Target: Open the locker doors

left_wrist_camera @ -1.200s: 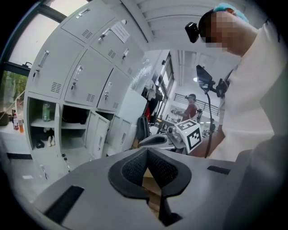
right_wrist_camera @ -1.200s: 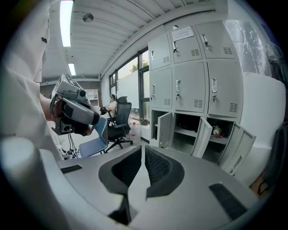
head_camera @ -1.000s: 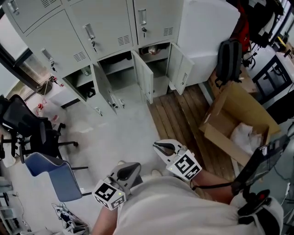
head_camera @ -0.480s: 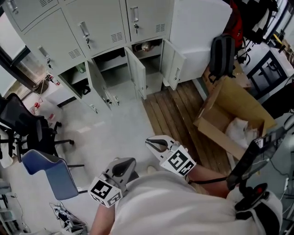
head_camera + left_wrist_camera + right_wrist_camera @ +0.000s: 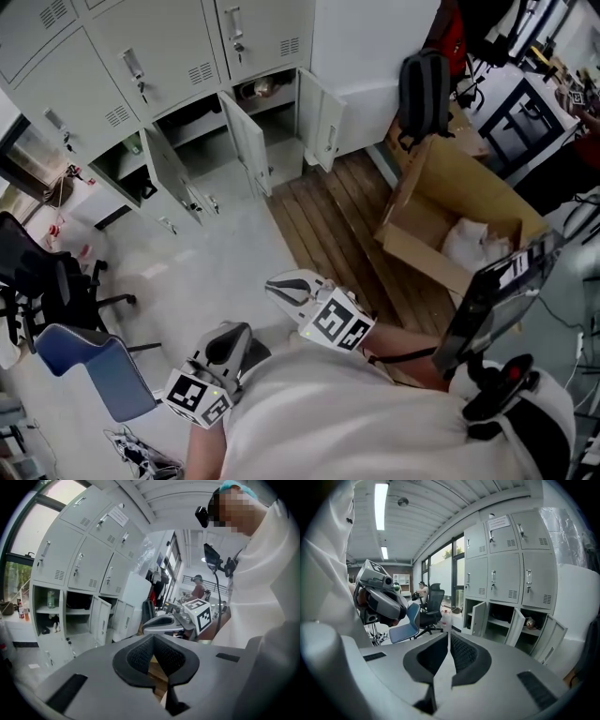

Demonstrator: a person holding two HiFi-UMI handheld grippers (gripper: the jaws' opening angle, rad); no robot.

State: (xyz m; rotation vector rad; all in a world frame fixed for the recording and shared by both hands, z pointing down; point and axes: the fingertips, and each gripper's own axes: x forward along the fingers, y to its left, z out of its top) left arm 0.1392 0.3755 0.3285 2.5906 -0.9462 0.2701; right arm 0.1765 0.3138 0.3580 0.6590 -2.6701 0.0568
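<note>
The grey lockers [image 5: 178, 56] stand at the far end of the floor. Three bottom doors [image 5: 246, 141] hang open, showing shelves; the upper doors are closed, with keys in their locks. Both grippers are close to the person's body, far from the lockers. My left gripper [image 5: 242, 330] is shut and holds nothing. My right gripper [image 5: 277, 286], just beside it, is also shut and holds nothing. In the left gripper view the jaws [image 5: 153, 638] meet, with the open doors [image 5: 99, 620] beyond. The right gripper view shows closed jaws [image 5: 449, 634] facing the open doors [image 5: 515, 620].
An open cardboard box [image 5: 450, 234] lies on the wooden boards [image 5: 328, 225] to the right. A black backpack [image 5: 422, 89] leans by the white cabinet. A blue chair [image 5: 89, 366] and a black office chair [image 5: 47, 272] stand at the left.
The head view has swung, so the lockers have slid toward the upper left of the picture. Both grippers stay shut near the body, hardly moved.
</note>
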